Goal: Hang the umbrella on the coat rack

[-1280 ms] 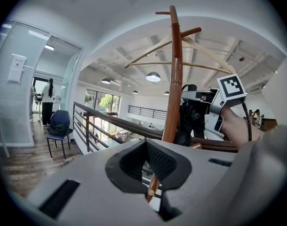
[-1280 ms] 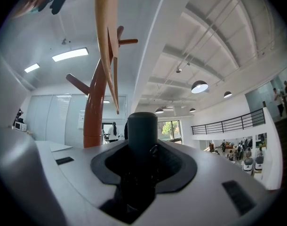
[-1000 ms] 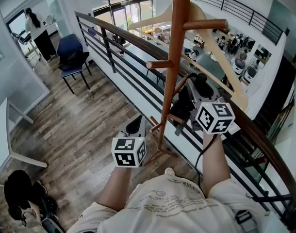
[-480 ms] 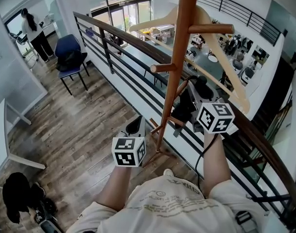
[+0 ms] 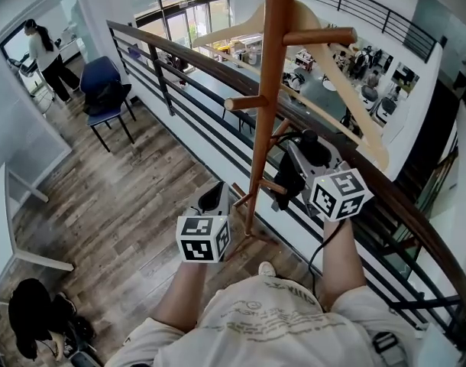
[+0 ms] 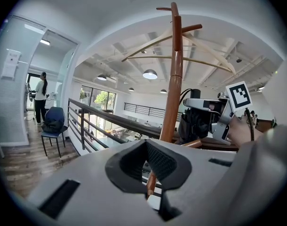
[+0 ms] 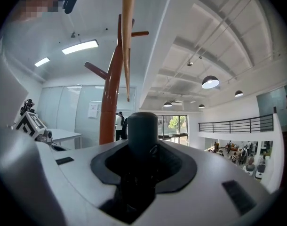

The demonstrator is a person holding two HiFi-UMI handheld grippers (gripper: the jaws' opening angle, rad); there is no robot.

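Note:
The wooden coat rack (image 5: 267, 90) rises in the middle of the head view, with short pegs (image 5: 321, 37) sticking out at several heights. A wooden hanger (image 5: 351, 109) hangs from its top. My right gripper (image 5: 294, 167) is shut on a black folded umbrella (image 5: 288, 176), just right of the pole and close to a low peg (image 5: 273, 187). In the right gripper view the umbrella's dark round handle (image 7: 142, 131) stands between the pads, with the rack's pole (image 7: 110, 102) behind at the left. My left gripper (image 5: 211, 199) is shut and empty, left of the pole.
A dark metal railing (image 5: 179, 60) with a wooden rail runs diagonally behind the rack, with a drop to a lower floor beyond. A blue chair (image 5: 103, 90) stands at the back left, a person (image 5: 42, 48) beyond it. A black bag (image 5: 34, 304) lies on the floor by a white table (image 5: 0, 220).
My right gripper has sunk a little with the umbrella beside the pole. The left gripper has stayed where it was.

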